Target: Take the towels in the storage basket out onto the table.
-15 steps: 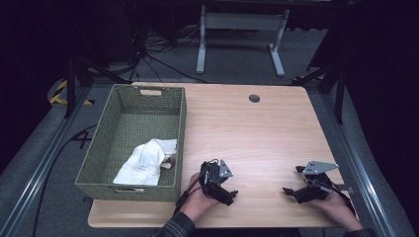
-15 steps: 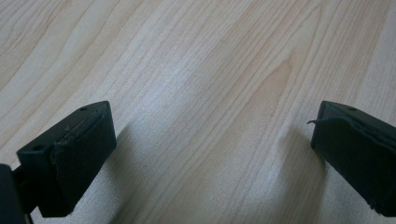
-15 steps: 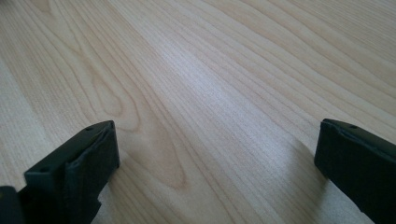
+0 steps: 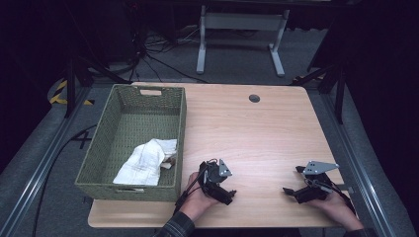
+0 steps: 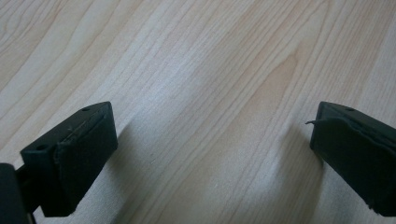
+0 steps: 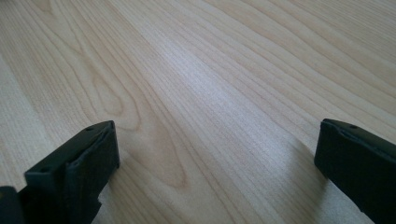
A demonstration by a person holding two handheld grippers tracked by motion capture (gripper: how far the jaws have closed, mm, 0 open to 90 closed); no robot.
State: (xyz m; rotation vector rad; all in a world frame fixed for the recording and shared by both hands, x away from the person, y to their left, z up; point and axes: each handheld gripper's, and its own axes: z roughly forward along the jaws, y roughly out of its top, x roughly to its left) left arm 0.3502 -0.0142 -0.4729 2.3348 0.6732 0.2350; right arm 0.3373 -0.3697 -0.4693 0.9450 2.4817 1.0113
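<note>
1. Your left gripper (image 4: 223, 190) rests on the light wooden table (image 4: 257, 133) near its front edge, jaws spread wide with only bare wood between them.
2. Your right gripper (image 4: 296, 190) lies near the front right corner, jaws likewise spread and holding nothing.
3. Bare tabletop stretches ahead of both grippers to the far edge.
4. The green woven rectangular basket (image 4: 106, 143) sits along the table's left edge, just beside your left gripper.
5. A crumpled white cloth (image 4: 143, 163) lies in the basket's near end.
6. No readable writing.

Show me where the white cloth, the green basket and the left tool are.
white cloth (image 4: 143, 163), high view, middle of its folds.
green basket (image 4: 182, 128), high view, right rim.
left tool (image 4: 228, 195), high view, between its open jaw tips.
</note>
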